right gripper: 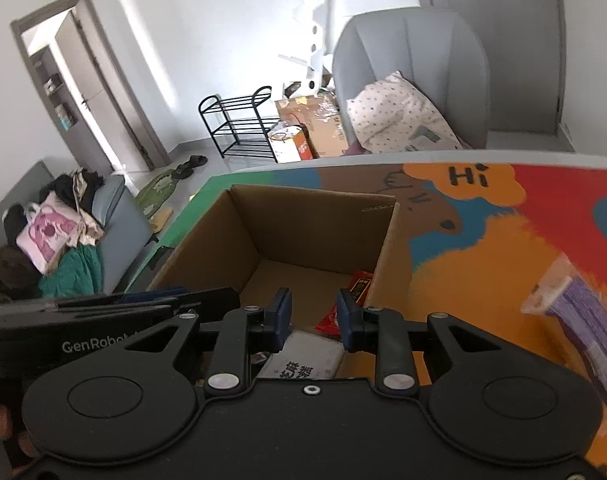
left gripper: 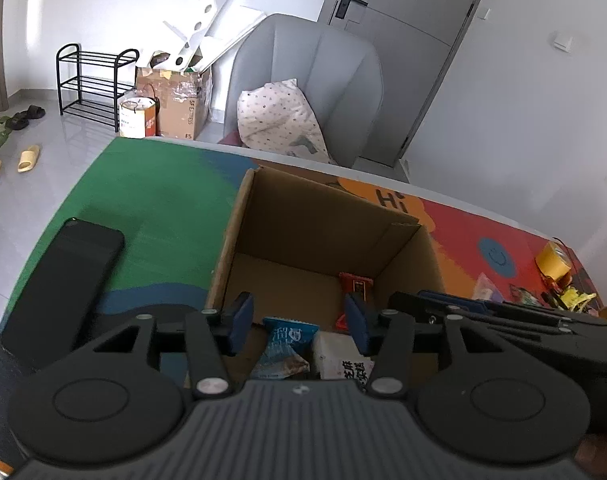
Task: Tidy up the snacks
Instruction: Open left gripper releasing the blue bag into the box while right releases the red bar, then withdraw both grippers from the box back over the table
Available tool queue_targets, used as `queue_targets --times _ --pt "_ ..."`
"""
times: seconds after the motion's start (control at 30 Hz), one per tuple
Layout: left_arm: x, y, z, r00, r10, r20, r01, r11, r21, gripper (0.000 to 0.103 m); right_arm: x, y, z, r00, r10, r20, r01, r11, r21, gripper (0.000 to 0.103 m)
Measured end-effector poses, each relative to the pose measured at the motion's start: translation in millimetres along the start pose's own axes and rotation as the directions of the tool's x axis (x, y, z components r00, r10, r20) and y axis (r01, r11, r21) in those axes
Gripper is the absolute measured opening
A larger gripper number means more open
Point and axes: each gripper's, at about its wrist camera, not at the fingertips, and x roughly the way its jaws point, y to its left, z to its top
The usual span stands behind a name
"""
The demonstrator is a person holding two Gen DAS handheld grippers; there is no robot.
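An open cardboard box stands on the colourful table mat; it also shows in the right wrist view. Inside lie a red snack packet, a blue packet and a white packet with black print. My left gripper hovers over the box's near edge, open and empty. My right gripper hovers over the same box beside it, open and empty, above the white packet and the red packet.
A black phone lies left of the box. A purple snack bag lies on the mat to the right. Yellow tape and small packets sit at the far right. A grey chair stands behind the table.
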Motion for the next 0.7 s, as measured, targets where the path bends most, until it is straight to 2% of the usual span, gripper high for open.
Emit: queue_targets --times 0.1,0.17,0.23,0.5,0.57,0.7 --pt "-5 -8 0 1.000 0.019 0.015 -0.019 1.000 0.001 0.062 -16 -6 1 0.999 0.012 0.037 -0.012 1.000 0.010 0.031" --pt "-10 -15 0 0.999 0.029 0.031 -0.030 0.999 0.014 0.066 -26 -12 2 0.998 -0.007 0.065 0.006 1.000 0.019 0.053" --pt "-14 -22 0 0.999 0.024 0.041 -0.025 1.000 0.018 0.071 -38 -16 3 0.993 -0.047 0.109 0.046 0.999 0.013 0.059" --pt "-23 -63 -8 0.996 -0.002 0.088 -0.005 0.997 0.075 0.089 -67 -59 -6 0.984 -0.097 0.150 0.086 0.993 0.079 0.066" --pt "-23 -73 -11 0.996 -0.006 0.089 -0.002 0.996 0.090 0.092 -73 -69 -10 0.982 -0.111 0.154 0.097 0.991 0.095 0.070" --pt "-23 -94 -18 0.995 -0.022 0.093 0.011 0.993 0.114 0.092 -87 -88 -22 0.979 -0.123 0.160 0.105 0.987 0.120 0.072"
